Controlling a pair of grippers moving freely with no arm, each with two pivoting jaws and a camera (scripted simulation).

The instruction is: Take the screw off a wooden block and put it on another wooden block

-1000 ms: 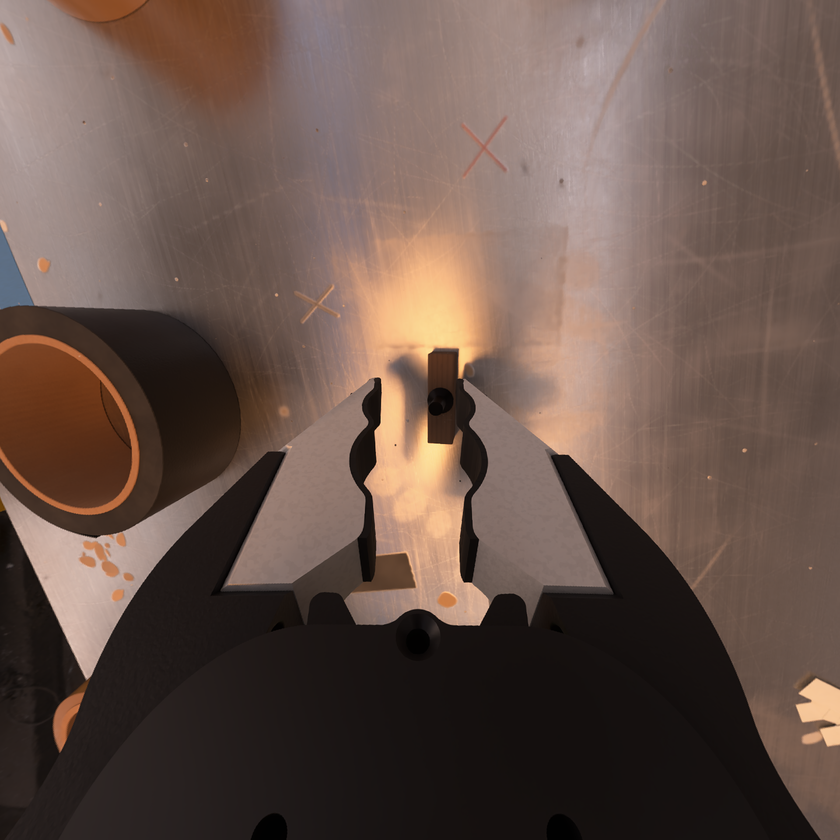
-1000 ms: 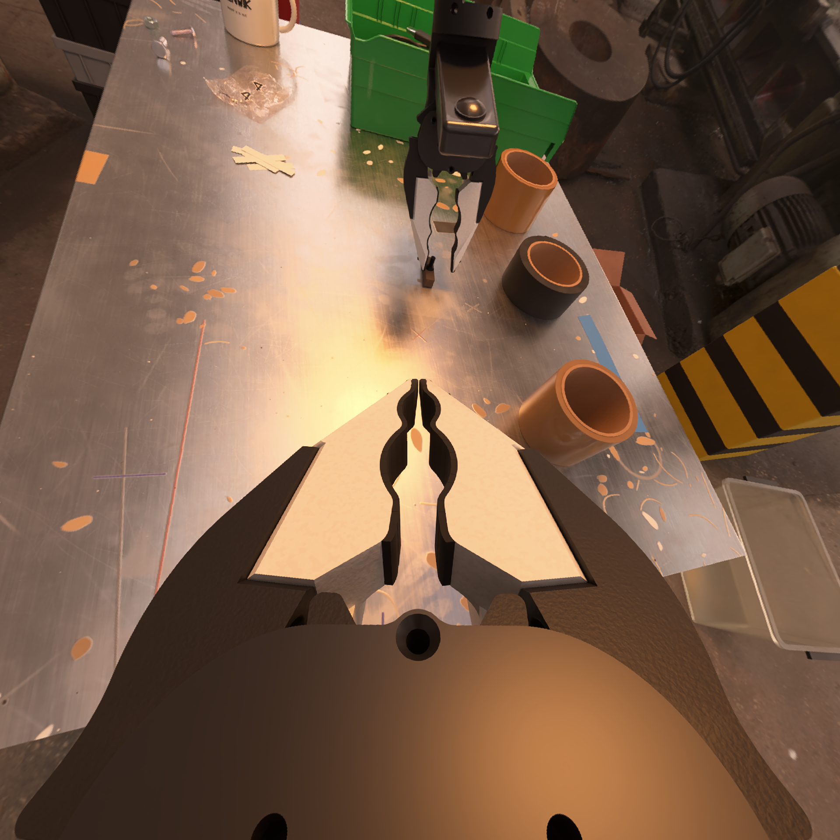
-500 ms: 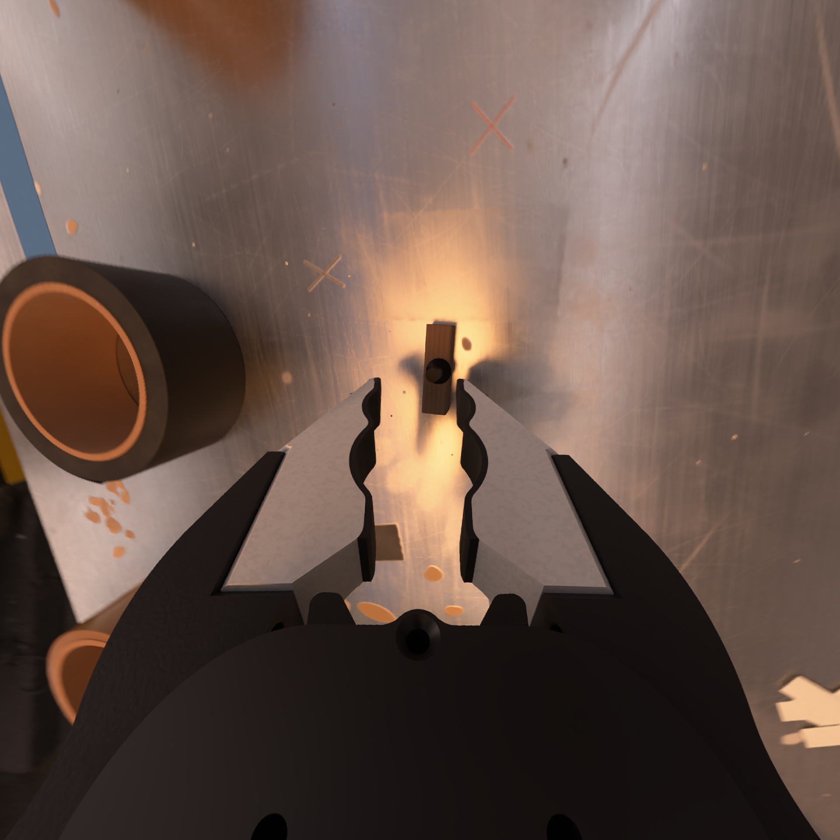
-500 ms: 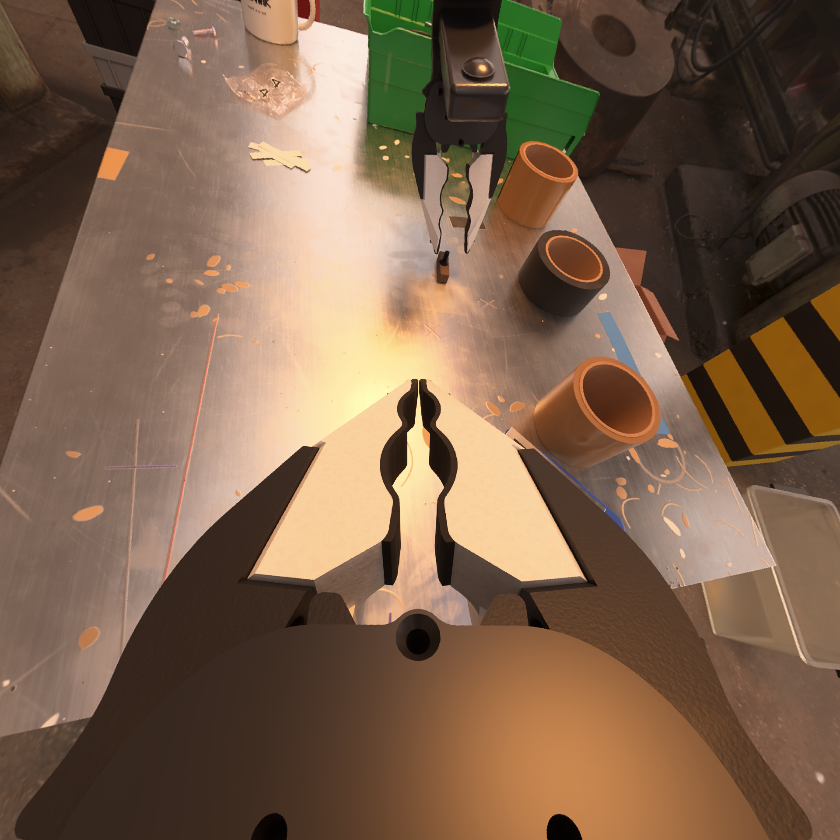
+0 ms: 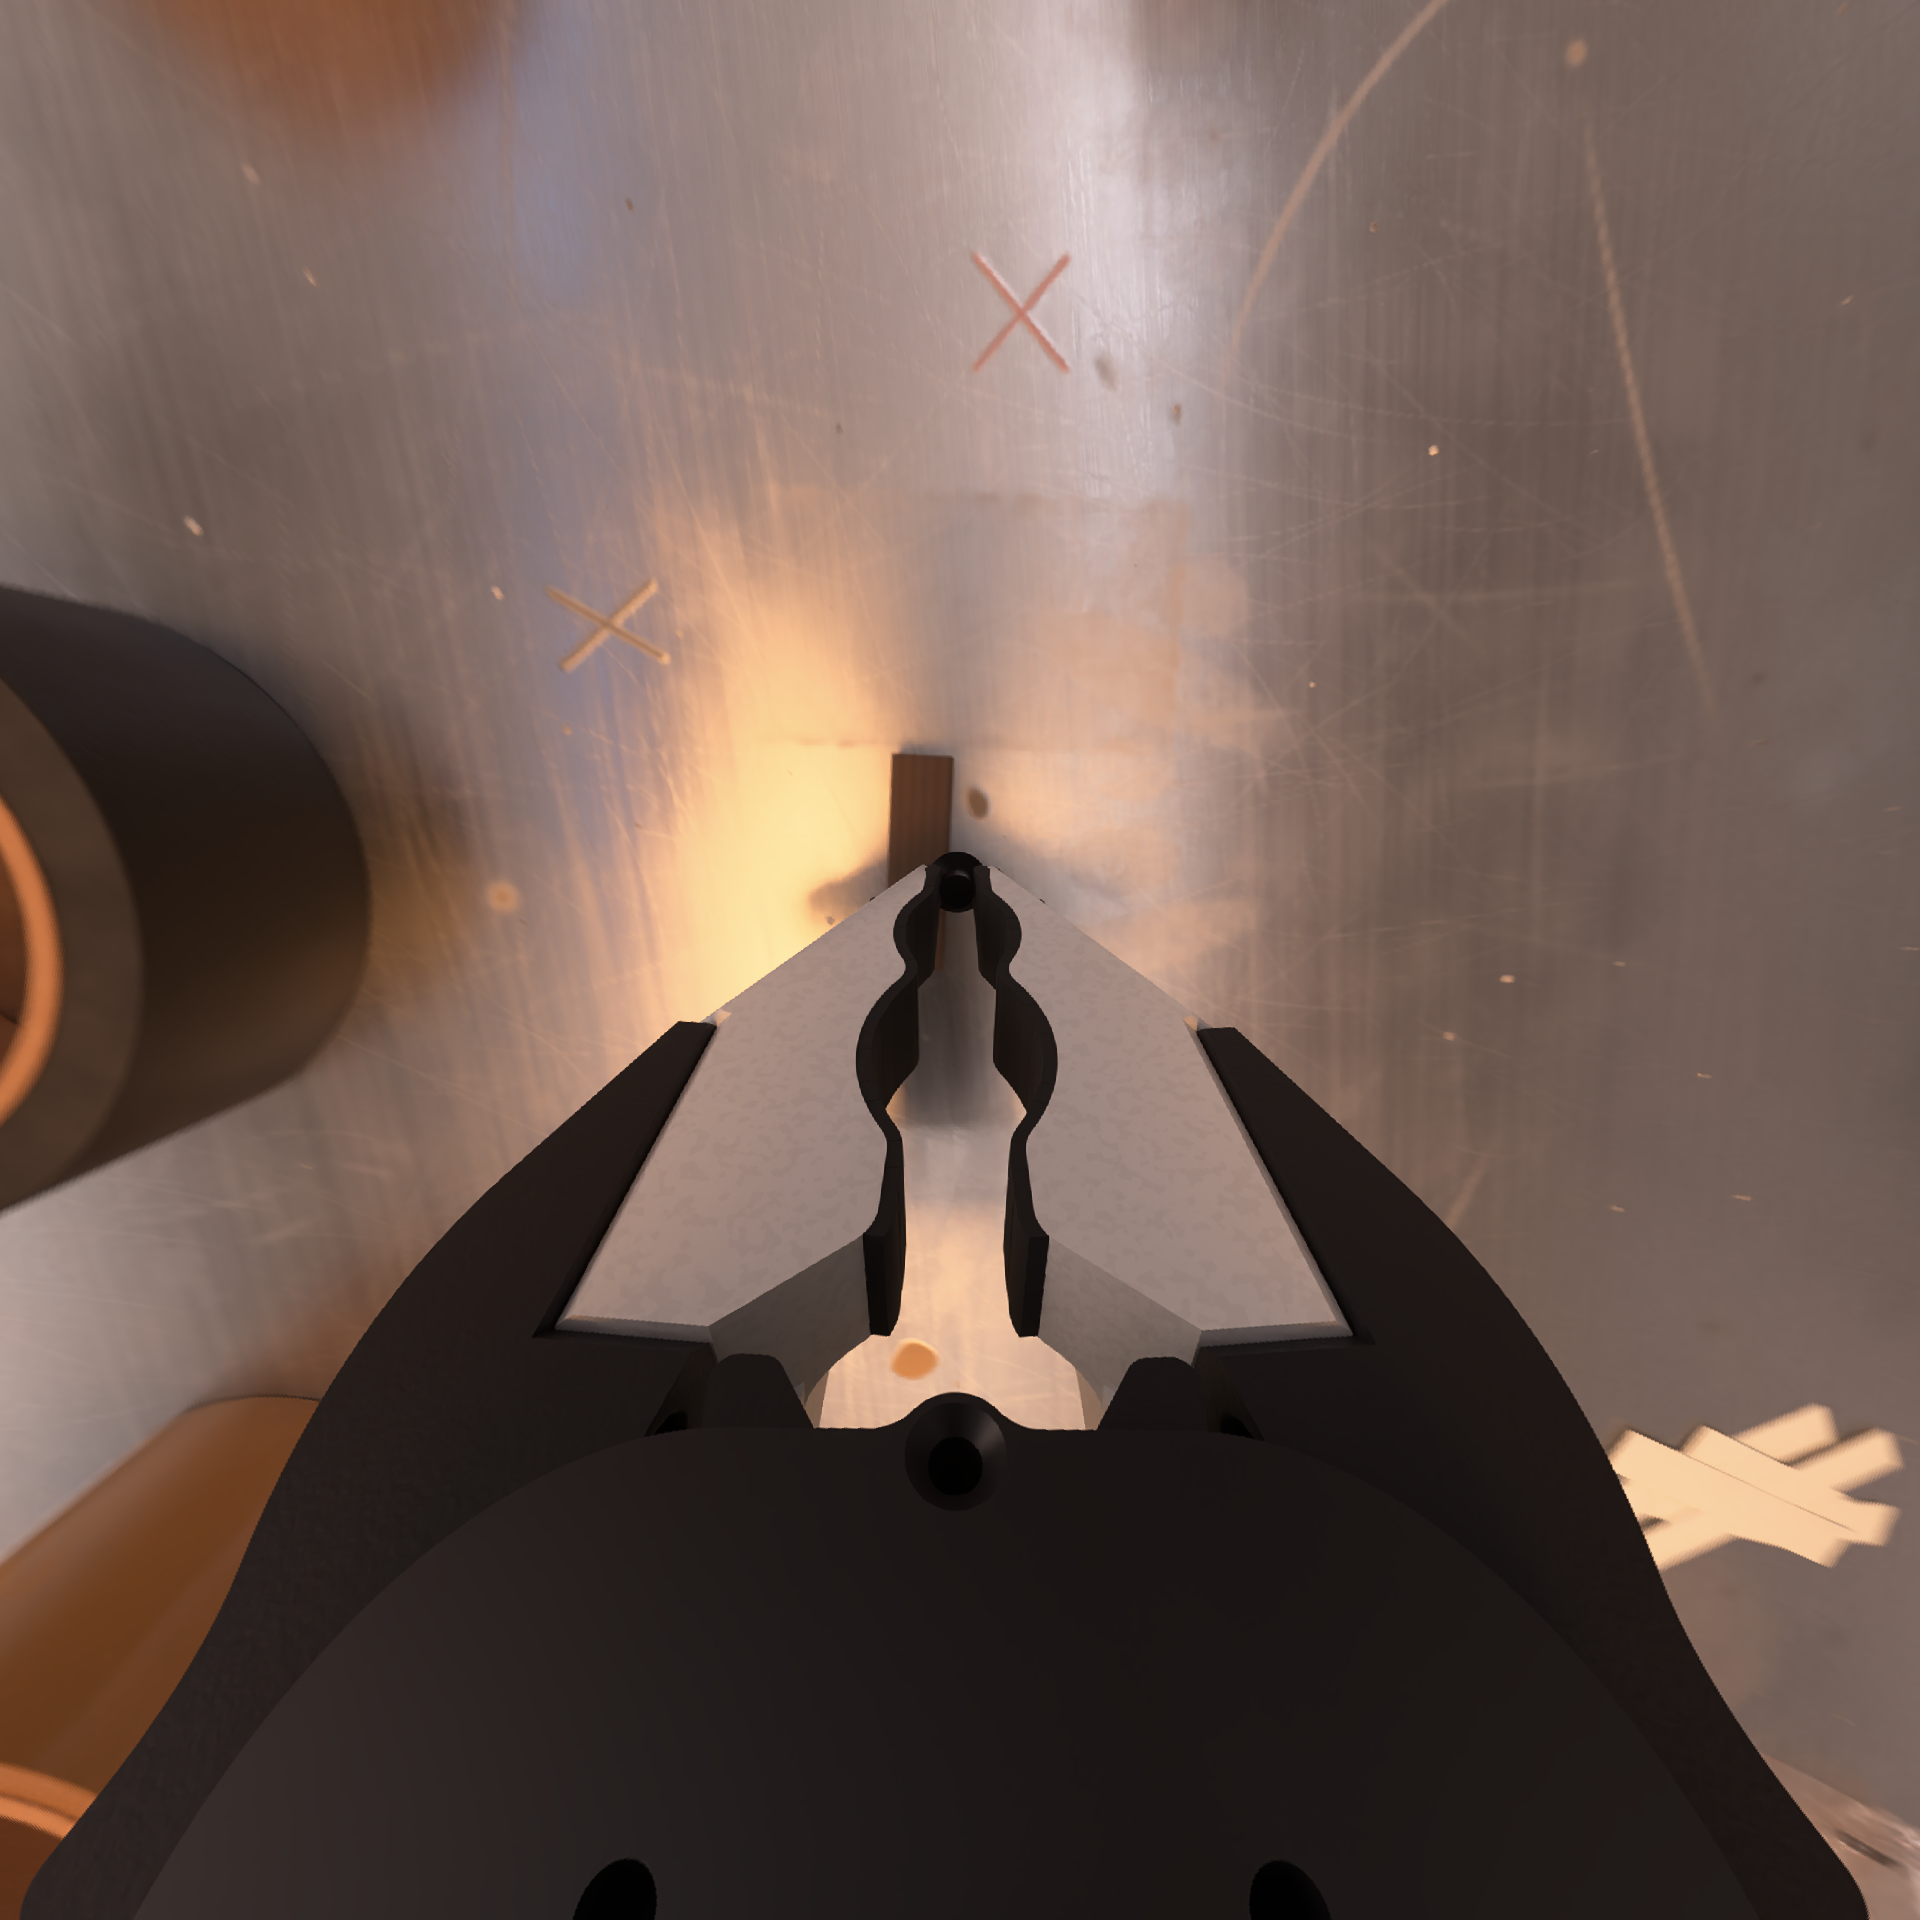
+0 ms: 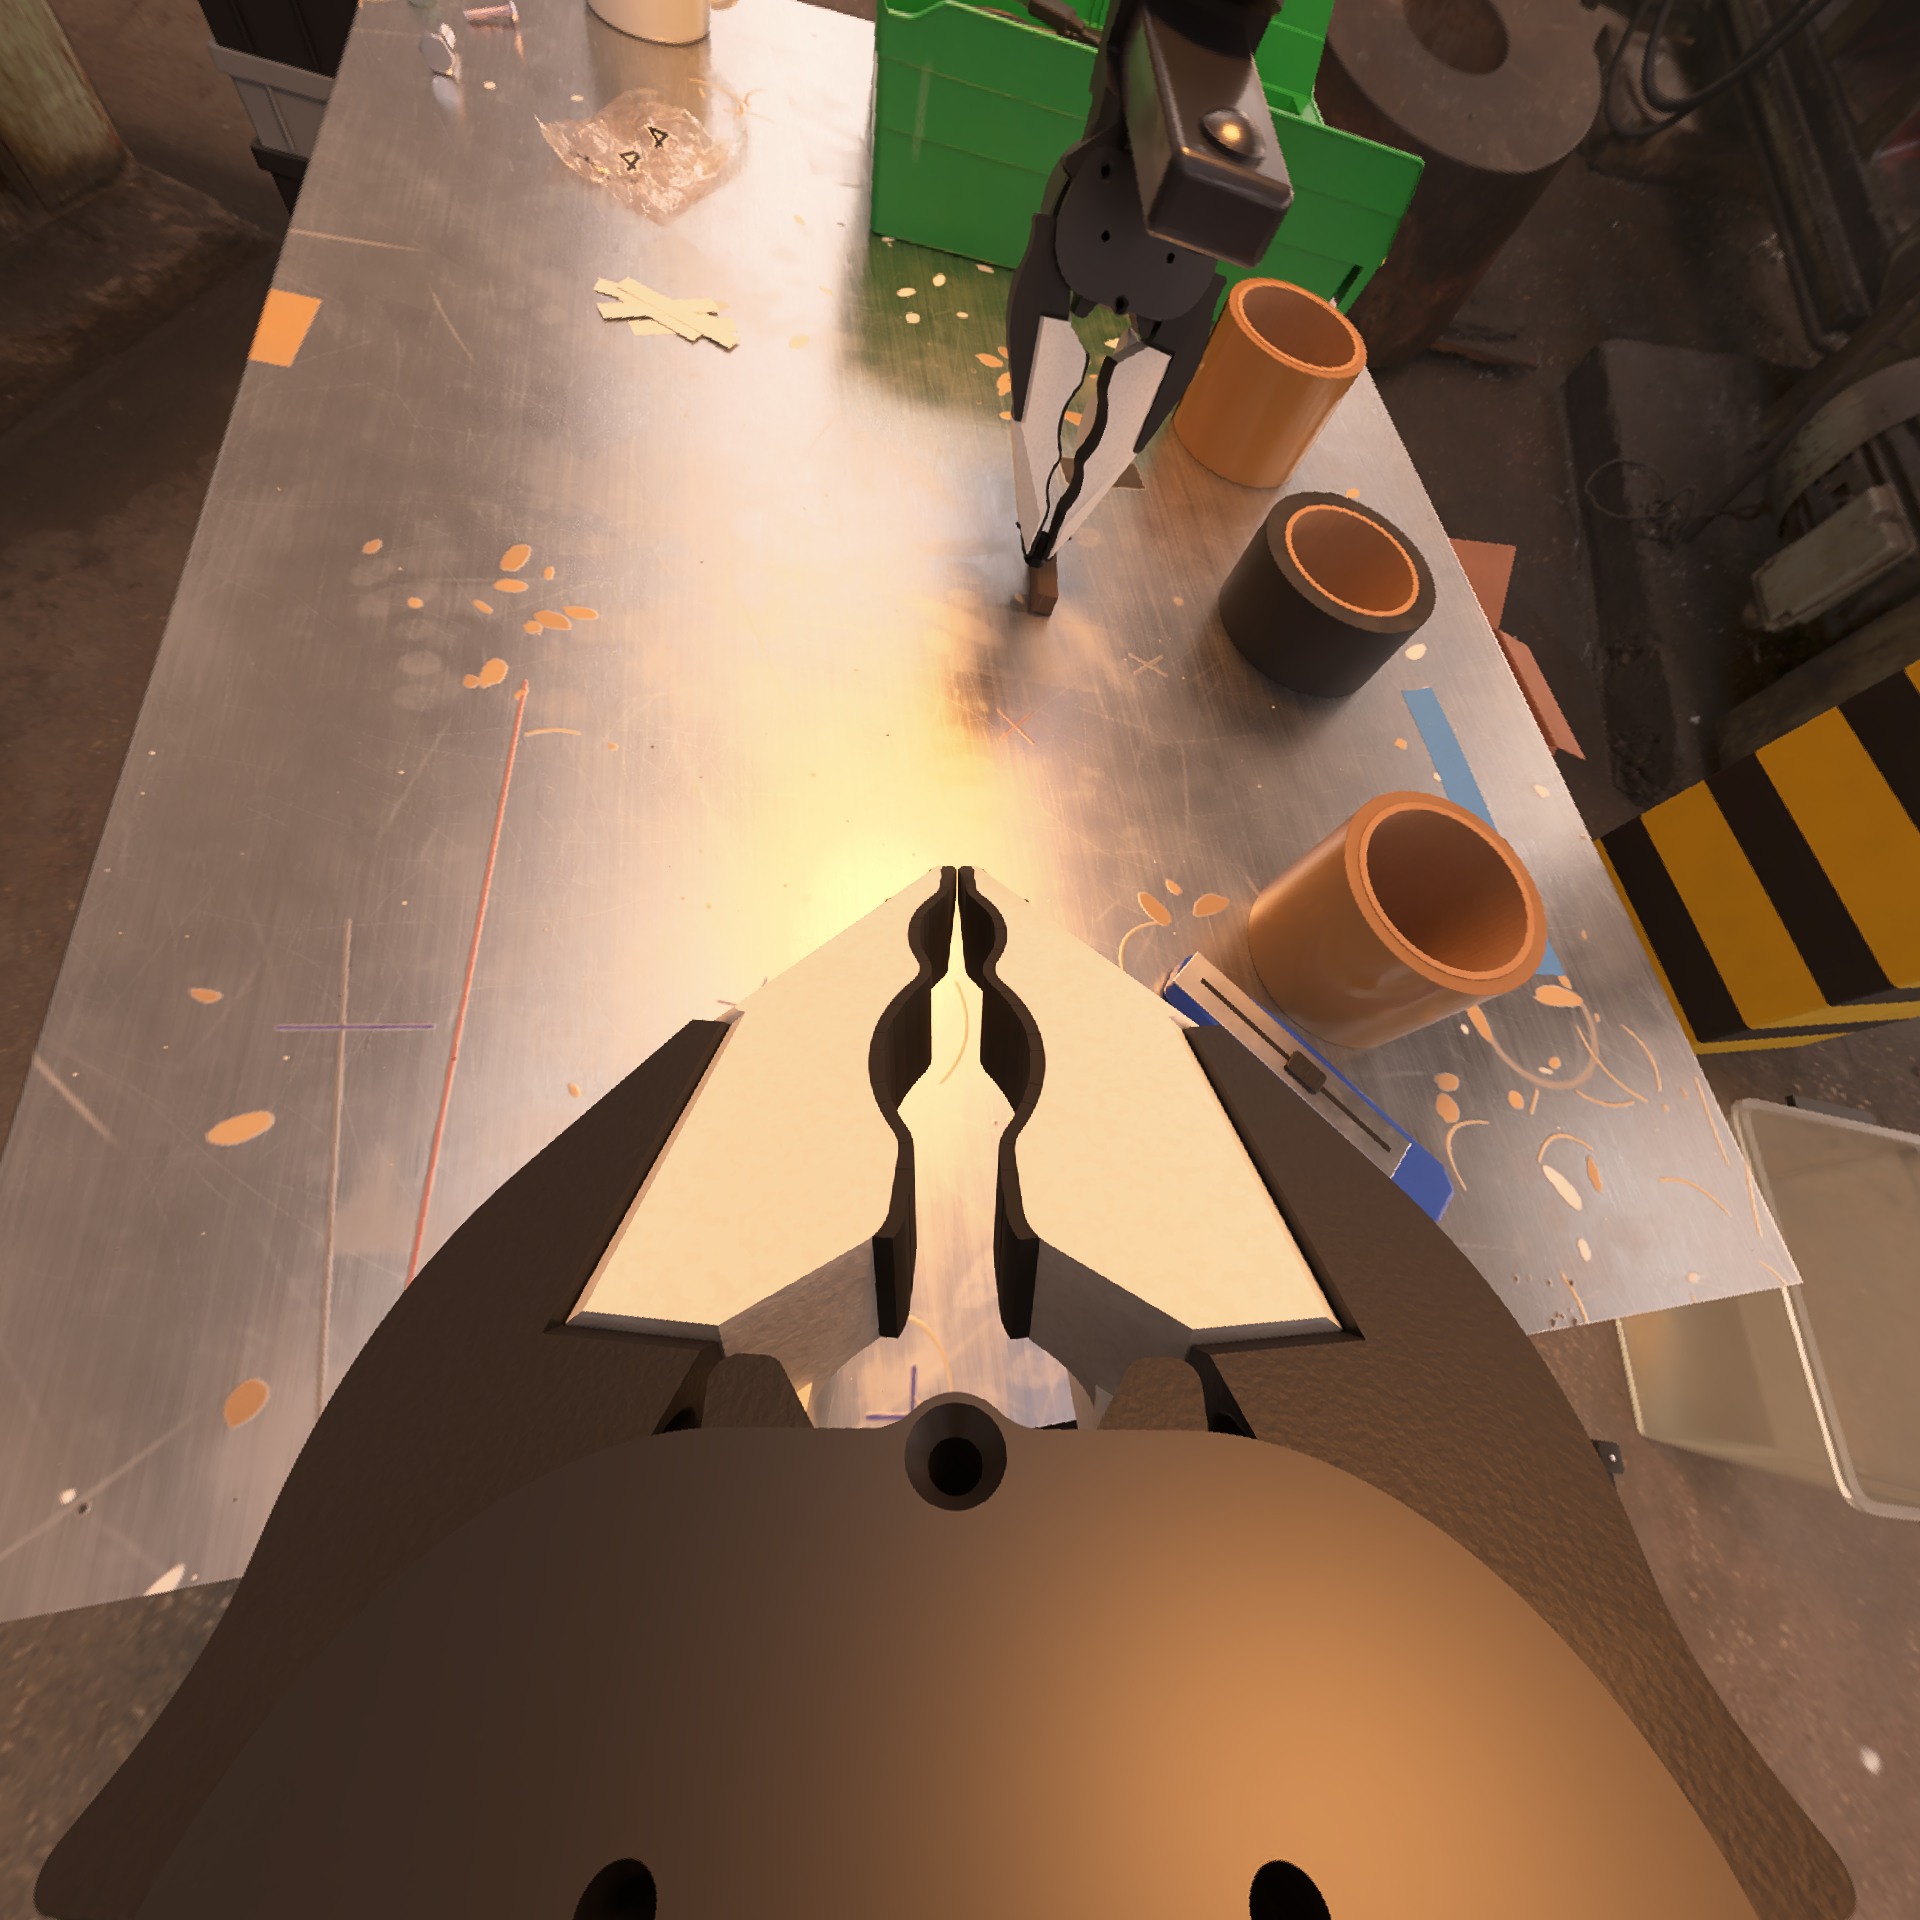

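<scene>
1. Left wrist view: the left gripper [image 5: 954,881] pinches the black screw [image 5: 955,883] at its fingertips, directly over a small wooden block [image 5: 921,816] standing on the scratched metal table [image 5: 1455,727].
2. Right wrist view: the right gripper [image 6: 956,881] hovers above mid-table, fingertips together, holding nothing.
3. A dark cylinder [image 6: 1330,592] stands near the block.

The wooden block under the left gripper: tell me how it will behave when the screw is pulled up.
The wooden block stands upright on a narrow end, so it looks apt to tip. It seems small and probably light, so it may lift with the screw that the left gripper pinches. Nothing holds it down; the right gripper is far off.
</scene>
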